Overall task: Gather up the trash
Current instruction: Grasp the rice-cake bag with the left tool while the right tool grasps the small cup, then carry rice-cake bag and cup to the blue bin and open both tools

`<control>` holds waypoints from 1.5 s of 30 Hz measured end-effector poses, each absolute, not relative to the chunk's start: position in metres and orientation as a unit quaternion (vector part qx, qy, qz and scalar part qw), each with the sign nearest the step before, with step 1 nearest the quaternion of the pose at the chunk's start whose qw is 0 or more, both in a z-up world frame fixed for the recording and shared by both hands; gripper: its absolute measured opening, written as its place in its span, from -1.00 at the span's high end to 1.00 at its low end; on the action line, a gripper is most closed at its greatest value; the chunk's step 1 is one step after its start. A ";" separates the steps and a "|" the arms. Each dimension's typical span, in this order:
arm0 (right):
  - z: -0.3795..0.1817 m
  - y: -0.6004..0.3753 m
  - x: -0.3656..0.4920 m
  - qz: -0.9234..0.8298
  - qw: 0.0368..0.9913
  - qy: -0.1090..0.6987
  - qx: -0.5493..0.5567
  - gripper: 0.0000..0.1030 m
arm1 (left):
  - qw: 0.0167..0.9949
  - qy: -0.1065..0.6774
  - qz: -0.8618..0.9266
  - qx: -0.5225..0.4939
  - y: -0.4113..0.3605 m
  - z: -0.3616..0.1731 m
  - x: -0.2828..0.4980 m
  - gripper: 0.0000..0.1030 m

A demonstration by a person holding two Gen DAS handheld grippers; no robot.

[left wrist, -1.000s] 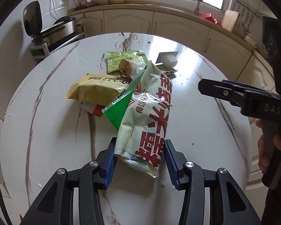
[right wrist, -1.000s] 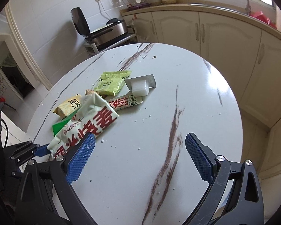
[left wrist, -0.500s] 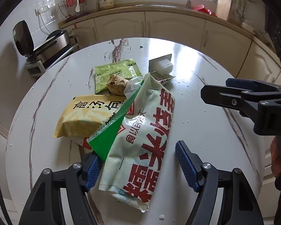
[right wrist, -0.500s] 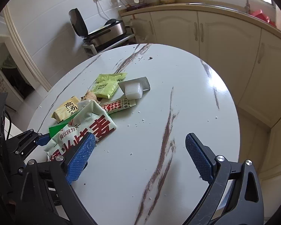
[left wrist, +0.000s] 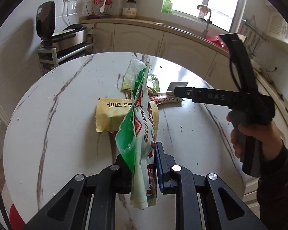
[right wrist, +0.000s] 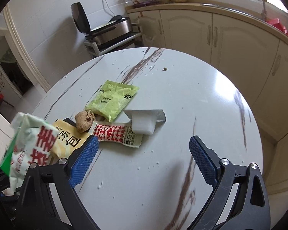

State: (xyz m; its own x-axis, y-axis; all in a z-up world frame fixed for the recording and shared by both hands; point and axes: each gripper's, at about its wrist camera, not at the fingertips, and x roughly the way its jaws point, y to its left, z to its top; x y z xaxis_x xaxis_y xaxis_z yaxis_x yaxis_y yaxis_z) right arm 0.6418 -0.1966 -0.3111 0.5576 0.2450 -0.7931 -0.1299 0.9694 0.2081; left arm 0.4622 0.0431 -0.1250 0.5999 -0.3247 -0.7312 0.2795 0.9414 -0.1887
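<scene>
A: What is the left gripper (left wrist: 144, 164) holding?

B: Its jaws have just closed on a crinkly white snack bag (left wrist: 144, 134) with red print and a green plastic edge. The blue ridged pads pinch its lower end, and the crumpled bag stands up, lifted off the round marble-look table (left wrist: 57, 134). The left pad is hidden behind the bag.

A: And the right gripper (right wrist: 144, 161)?

B: Its jaws stand wide apart with nothing between them, having narrowed only slightly just now. The blue pads are pebbled. A hand (left wrist: 259, 140) grips its handle.

A: What trash lies on the table?

B: Near the middle: a puffy yellow packet (right wrist: 71, 140), a flat lime-green sachet (right wrist: 113, 99), a red-and-white checked wrapper (right wrist: 119, 136), a white plastic cup with its foil lid peeled back (right wrist: 144, 122), and a lumpy brown scrap (right wrist: 84, 120). White crumbs speckle the glossy top.

A: Anything unclear?

B: The print is too small to read, and the yellow packet is partly covered by the gripper finger.
</scene>
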 end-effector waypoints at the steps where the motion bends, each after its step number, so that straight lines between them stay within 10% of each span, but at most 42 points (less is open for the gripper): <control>1: -0.314 -0.195 0.648 0.108 0.878 0.461 0.063 -0.77 | 0.895 0.413 -0.166 -0.030 0.047 -0.123 0.461 0.70; 8: -0.320 -0.189 0.665 0.112 0.878 0.463 0.047 0.04 | 0.897 0.410 -0.160 -0.038 0.062 -0.123 0.454 0.70; 15: -0.311 -0.200 0.643 0.128 0.884 0.446 0.053 0.23 | 0.896 0.409 -0.171 -0.038 0.052 -0.116 0.451 0.70; 45: -0.314 -0.471 0.436 -0.006 0.903 0.380 0.201 0.23 | 0.824 0.438 -0.347 0.094 -0.272 -0.114 0.461 0.70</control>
